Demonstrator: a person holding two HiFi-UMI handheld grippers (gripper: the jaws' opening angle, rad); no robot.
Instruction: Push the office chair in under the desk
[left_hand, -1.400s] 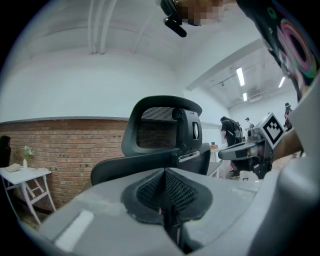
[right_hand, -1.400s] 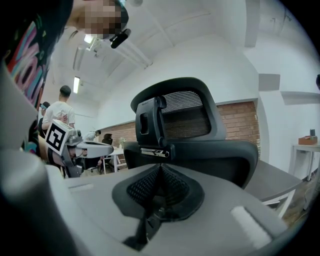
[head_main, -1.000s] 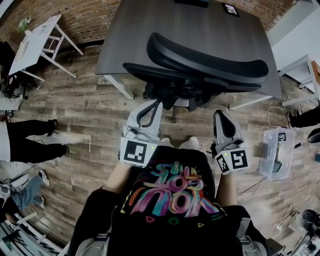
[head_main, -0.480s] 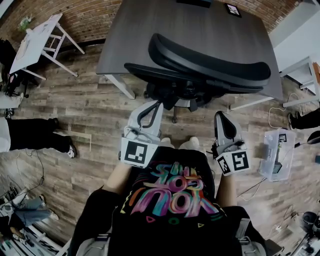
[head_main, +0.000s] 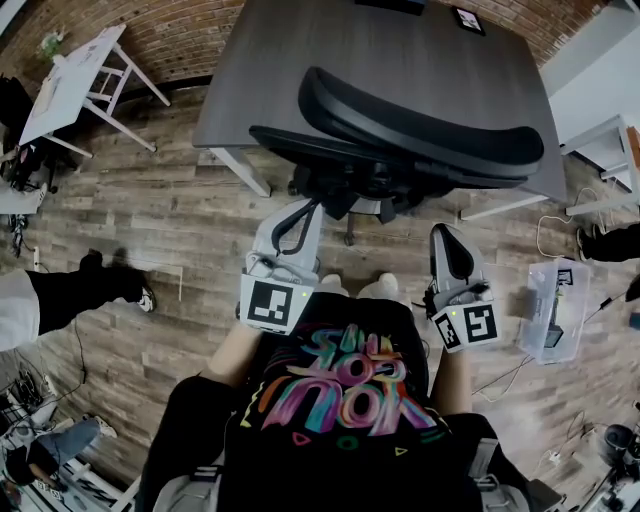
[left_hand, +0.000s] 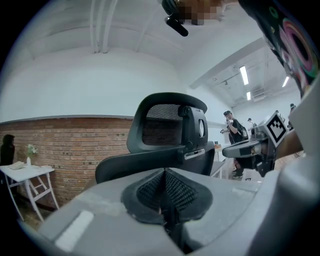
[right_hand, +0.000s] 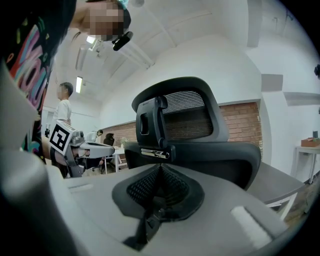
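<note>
The black office chair stands in front of me, its backrest facing me and its seat partly under the front edge of the dark grey desk. My left gripper points at the chair's lower back from just behind it and is shut with nothing in it. My right gripper hangs a little further back on the right, also shut and empty. In the left gripper view the pads meet below the chair's headrest. In the right gripper view the chair's back fills the middle.
A white folding table stands at the far left by the brick wall. A bystander's leg is at the left. A clear plastic box and cables lie on the wooden floor at the right, near a white desk.
Both grippers and the chair have stayed almost where they were. The bystander's legs at the left have shifted down and outward.
</note>
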